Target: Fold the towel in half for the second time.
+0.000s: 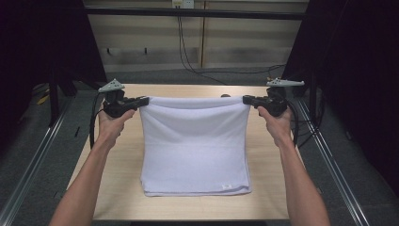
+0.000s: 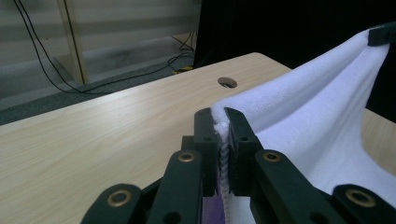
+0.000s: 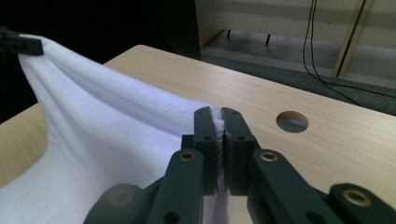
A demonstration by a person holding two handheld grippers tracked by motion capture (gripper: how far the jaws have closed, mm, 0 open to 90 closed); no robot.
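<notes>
You've got both far corners of the white terry towel (image 1: pixel 195 146) clamped, left gripper (image 1: pixel 144 100) and right gripper (image 1: pixel 246 100), lifted off the light wooden table (image 1: pixel 117 188); near edge resting, fold-over left.

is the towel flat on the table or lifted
Partly lifted: the towel's far edge hangs between the two hand-held grippers, its near part lying folded on the table.

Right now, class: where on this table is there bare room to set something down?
Bare wood lies on the table left of the towel, a narrower strip right of it, and a band along the near edge. The far strip behind the lifted towel holds a cable hole. The middle is covered.
</notes>
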